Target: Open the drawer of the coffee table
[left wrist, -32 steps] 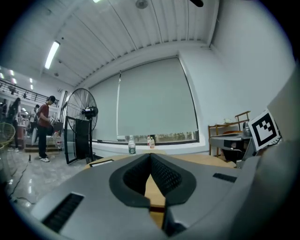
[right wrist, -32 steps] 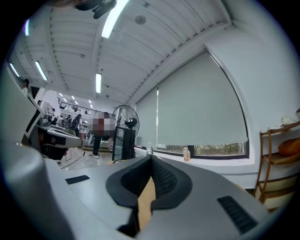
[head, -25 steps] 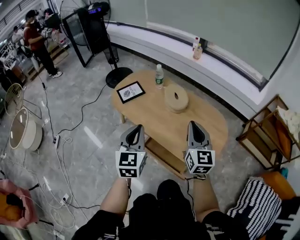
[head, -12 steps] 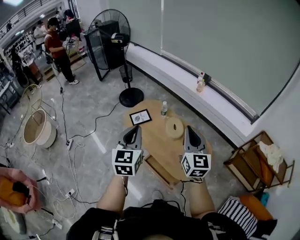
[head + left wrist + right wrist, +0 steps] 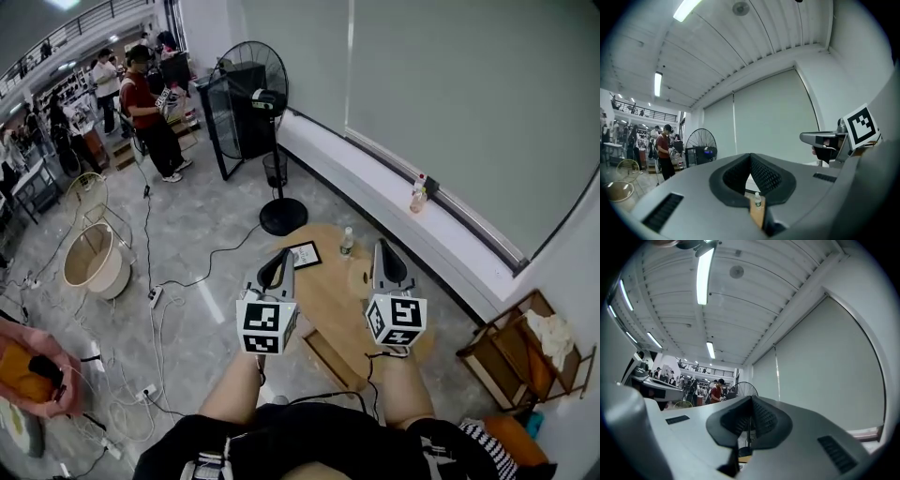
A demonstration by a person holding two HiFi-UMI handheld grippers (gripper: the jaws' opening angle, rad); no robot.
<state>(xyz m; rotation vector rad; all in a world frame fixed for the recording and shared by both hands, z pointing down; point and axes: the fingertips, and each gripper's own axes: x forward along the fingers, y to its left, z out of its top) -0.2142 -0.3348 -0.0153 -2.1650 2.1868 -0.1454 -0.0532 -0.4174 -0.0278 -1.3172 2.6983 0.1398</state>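
Observation:
The oval wooden coffee table point(image 5: 330, 289) lies far below, between my two grippers in the head view. On it are a framed card point(image 5: 305, 254), a water bottle point(image 5: 347, 242) and a round wicker box point(image 5: 358, 278). A lower shelf or drawer front point(image 5: 325, 353) shows under its near edge. My left gripper point(image 5: 279, 261) and right gripper point(image 5: 381, 250) are held side by side, high over the table, both shut and empty. In the left gripper view the shut jaws point(image 5: 751, 157) point level at the room, with the bottle point(image 5: 758, 201) in the gap below. The right gripper's shut jaws point(image 5: 751, 400) point slightly upward.
A standing fan point(image 5: 253, 80) and a black cabinet point(image 5: 234, 103) stand behind the table. Cables point(image 5: 159, 309) run across the floor at the left, beside a round basket point(image 5: 92, 265). A wooden rack point(image 5: 525, 352) is at the right. People point(image 5: 150, 117) stand at the far left.
Both grippers and the head camera have risen together. The coffee table now looks much smaller and farther below, and more of the room shows. Both grippers stayed shut.

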